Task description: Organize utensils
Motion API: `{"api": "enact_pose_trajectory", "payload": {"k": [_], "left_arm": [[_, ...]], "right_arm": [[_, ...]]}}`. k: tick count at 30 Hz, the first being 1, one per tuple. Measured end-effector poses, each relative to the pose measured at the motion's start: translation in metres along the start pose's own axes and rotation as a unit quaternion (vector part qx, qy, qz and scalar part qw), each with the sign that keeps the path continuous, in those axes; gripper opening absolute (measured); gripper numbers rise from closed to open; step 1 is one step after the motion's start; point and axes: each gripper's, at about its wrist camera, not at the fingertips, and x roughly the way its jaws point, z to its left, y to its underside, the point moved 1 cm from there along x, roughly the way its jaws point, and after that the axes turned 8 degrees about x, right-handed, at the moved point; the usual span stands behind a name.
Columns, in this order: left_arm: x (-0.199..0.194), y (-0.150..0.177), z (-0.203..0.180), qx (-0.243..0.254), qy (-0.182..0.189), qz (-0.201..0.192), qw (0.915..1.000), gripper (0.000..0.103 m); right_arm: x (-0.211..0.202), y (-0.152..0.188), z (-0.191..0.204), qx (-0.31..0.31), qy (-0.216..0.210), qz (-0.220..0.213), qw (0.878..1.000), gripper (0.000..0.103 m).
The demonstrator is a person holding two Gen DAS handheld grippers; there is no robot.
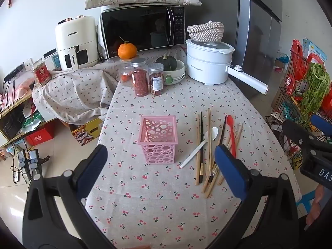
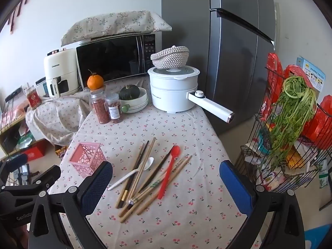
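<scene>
Both tools, left tool point(image 1: 159, 164) and right tool point(image 2: 166, 176), gape wide above chopsticks point(image 2: 145, 172) beside basket point(image 1: 158, 139).

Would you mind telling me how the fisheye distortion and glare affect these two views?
Left wrist view: the fridge edge bows, corners vignette black, the microwave door mirrors the room; the pink basket stays sharp. Right wrist view: similar bending and dark corners; the chopsticks and red spoon are evenly lit, with soft shadows.

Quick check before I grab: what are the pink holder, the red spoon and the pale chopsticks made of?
Pink holder: looks like moulded plastic, matte, with punched round holes. Red spoon: likely plastic, uniform glossy red. Pale chopsticks: probably bamboo or wood, a dull tan, unpainted look; grain too small to confirm.
</scene>
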Motion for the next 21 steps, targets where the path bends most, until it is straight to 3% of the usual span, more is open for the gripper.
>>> {"api": "enact_pose_trajectory", "payload": {"k": [21], "left_arm": [[-0.0019, 0.0003, 0.0018, 0.006, -0.004, -0.011, 0.9999, 0.103]], "right_arm": [[0.0006, 0.0006, 0.0007, -0.003, 0.001, 0.0, 1.0, 0.103]]}}
